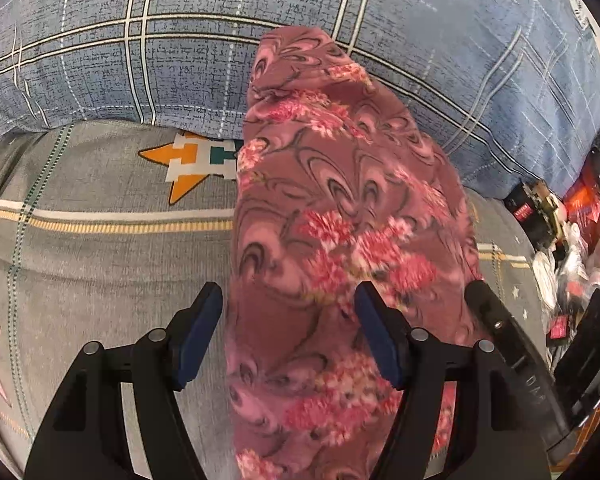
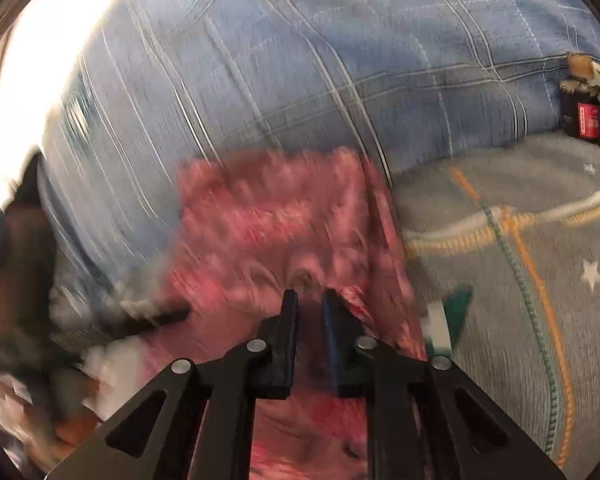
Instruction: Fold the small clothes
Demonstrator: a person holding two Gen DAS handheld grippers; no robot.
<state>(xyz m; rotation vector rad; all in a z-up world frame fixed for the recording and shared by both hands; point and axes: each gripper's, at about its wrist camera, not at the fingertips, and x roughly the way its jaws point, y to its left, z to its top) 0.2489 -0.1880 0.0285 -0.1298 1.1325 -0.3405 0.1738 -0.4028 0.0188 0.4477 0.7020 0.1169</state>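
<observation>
A pink floral garment [image 1: 340, 200] lies lengthwise on the grey star-print bedsheet [image 1: 100, 260], its far end resting on a blue plaid quilt [image 1: 220, 60]. My left gripper [image 1: 290, 324] is open and hovers over the garment's near half, one finger on each side of the cloth, and neither pad presses it. The right gripper's black finger [image 1: 496, 320] sits at the garment's right edge. In the blurred right wrist view, my right gripper [image 2: 310, 312] has its jaws almost together on a fold of the garment [image 2: 280, 220].
The quilt [image 2: 300, 60] forms a high soft ridge behind the garment. The bedsheet [image 2: 500, 320] stretches to the right. Boxes and packets [image 1: 560, 240] are piled off the bed's right side, among them a black box with a red label [image 2: 584, 120]. The left edge of the right wrist view is a dark blur.
</observation>
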